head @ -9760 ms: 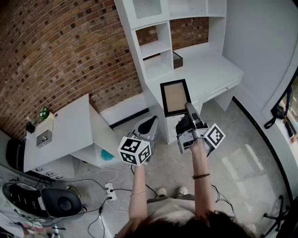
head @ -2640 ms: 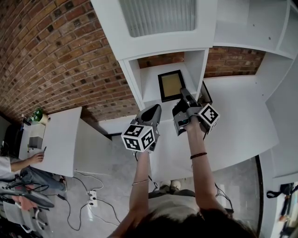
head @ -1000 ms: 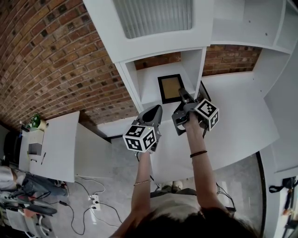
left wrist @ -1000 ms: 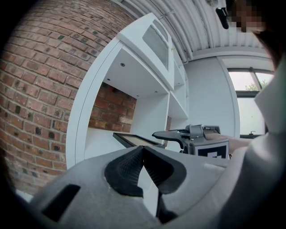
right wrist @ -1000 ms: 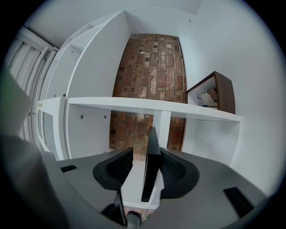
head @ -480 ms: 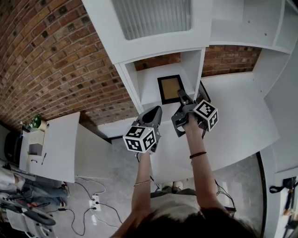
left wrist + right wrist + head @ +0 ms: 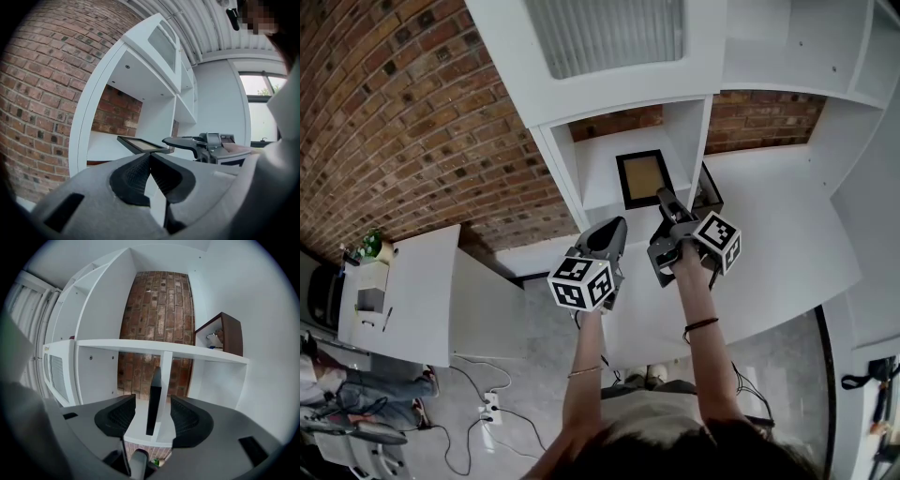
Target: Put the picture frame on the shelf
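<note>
The black picture frame (image 7: 642,178) with a tan face lies flat on the white shelf board (image 7: 602,171), inside the open cubby. My right gripper (image 7: 664,199) is just in front of it and open. In the right gripper view the frame (image 7: 153,397) shows edge-on between the two pads (image 7: 121,416), with a gap on each side. In the left gripper view the frame (image 7: 140,144) lies past the right gripper's fingers (image 7: 185,141). My left gripper (image 7: 614,232) is shut and empty, lower and to the left of the cubby.
A dark brown box (image 7: 710,187) stands to the right of the cubby, on the white desk top (image 7: 778,234). A brick wall (image 7: 403,122) runs behind. A white side table (image 7: 398,300) with small items is at the far left.
The right gripper's jaws have come off the frame and the gripper has drawn back a little toward me. The frame stays on the shelf. The left gripper has barely moved.
</note>
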The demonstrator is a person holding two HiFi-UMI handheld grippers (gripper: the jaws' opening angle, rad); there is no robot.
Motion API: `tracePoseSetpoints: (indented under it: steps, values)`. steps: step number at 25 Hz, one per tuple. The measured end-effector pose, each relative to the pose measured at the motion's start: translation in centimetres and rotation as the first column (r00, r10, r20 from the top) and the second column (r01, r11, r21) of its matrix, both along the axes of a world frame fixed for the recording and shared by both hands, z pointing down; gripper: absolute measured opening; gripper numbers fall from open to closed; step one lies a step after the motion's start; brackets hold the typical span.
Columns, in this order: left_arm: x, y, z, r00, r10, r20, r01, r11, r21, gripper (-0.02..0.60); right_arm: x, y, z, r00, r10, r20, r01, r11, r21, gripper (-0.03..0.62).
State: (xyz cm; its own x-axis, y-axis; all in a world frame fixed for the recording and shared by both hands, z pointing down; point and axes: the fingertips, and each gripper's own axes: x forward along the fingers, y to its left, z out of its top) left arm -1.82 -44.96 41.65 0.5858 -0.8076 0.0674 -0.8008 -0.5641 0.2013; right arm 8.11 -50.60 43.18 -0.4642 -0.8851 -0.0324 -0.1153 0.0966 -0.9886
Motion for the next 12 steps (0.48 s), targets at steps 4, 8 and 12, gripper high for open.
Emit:
tracePoseSetpoints:
  steps: [4, 8, 12]
  values:
    - [0.2, 0.6, 0.3, 1.000, 0.005, 0.000, -0.005, 1.000, -0.003, 0.011, -0.3, 1.3, 0.2, 0.999, -0.036, 0.013, 0.036, 0.999, 0.016, 0.198]
    - [0.3, 1.2, 0.4, 1.000, 0.013, 0.004, -0.013, 1.000, -0.005, 0.011, -0.7, 2.3, -0.1, 0.997, -0.074, 0.008, 0.074, 0.997, 0.036, 0.196]
    - [0.4, 2.0, 0.6, 1.000, 0.017, 0.005, -0.017, 1.000, -0.006, 0.011, -1.1, 3.3, -0.5, 0.994, -0.110, 0.012, 0.109, 0.992, 0.069, 0.190]
